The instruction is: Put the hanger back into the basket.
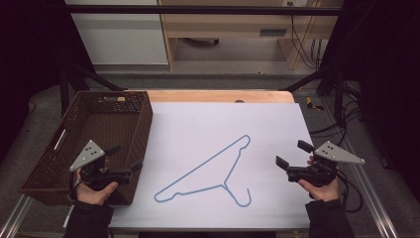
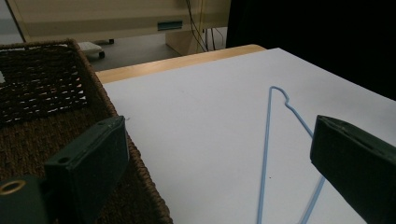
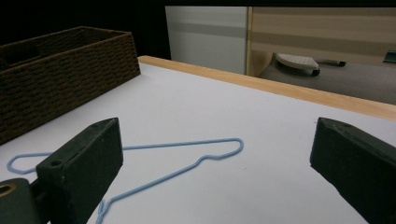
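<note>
Both claws empty, jaws wide. Thin blue wire hanger (image 1: 213,173) lies flat on the white table (image 1: 277,124) between them, long axis diagonal; hook end toward right claw (image 1: 288,155), left claw (image 1: 126,157) over the brown wicker basket (image 1: 44,168).

Grey floor (image 1: 233,64), pale wood cabinet (image 1: 233,22), dim room

Gaping tongs (image 3: 212,163) — blue hanger (image 3: 187,158) between, wicker basket (image 3: 60,70) beyond

White sheet (image 1: 198,124) around the hanger (image 1: 208,171) lies open; basket (image 1: 141,124) walls its left.
</note>
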A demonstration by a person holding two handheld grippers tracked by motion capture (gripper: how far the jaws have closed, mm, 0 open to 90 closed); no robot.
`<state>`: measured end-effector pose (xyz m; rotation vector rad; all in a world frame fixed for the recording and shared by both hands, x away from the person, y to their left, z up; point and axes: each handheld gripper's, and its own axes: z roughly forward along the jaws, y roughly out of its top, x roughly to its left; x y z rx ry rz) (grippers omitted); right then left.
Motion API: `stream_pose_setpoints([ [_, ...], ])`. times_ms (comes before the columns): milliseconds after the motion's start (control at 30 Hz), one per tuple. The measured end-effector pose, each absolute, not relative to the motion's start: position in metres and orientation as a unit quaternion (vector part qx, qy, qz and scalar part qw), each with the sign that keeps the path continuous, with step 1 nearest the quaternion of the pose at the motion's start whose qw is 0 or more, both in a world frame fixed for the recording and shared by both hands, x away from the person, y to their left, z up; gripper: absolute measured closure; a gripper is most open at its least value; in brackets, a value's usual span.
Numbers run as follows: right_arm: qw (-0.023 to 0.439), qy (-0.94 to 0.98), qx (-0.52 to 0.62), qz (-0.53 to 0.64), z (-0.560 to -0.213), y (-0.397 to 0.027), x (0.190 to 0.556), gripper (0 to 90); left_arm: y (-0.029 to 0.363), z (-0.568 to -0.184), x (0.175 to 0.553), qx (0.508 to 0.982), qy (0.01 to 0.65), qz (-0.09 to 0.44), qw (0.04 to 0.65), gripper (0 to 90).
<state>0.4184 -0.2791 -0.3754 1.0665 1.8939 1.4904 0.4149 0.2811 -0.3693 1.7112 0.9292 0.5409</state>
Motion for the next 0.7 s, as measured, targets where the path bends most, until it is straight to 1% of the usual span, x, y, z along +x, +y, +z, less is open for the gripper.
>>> stream_pose_setpoints([
  [300,0.247,0.703,0.393,0.538,-0.375,-0.274,0.418,3.5,0.271,-0.368,0.412,0.725,0.379,0.222,0.531,5.4],
  [700,0.233,0.725,0.380,0.526,-0.374,-0.255,0.417,4.9,0.238,-0.372,0.409,0.753,0.349,0.201,0.520,7.6],
])
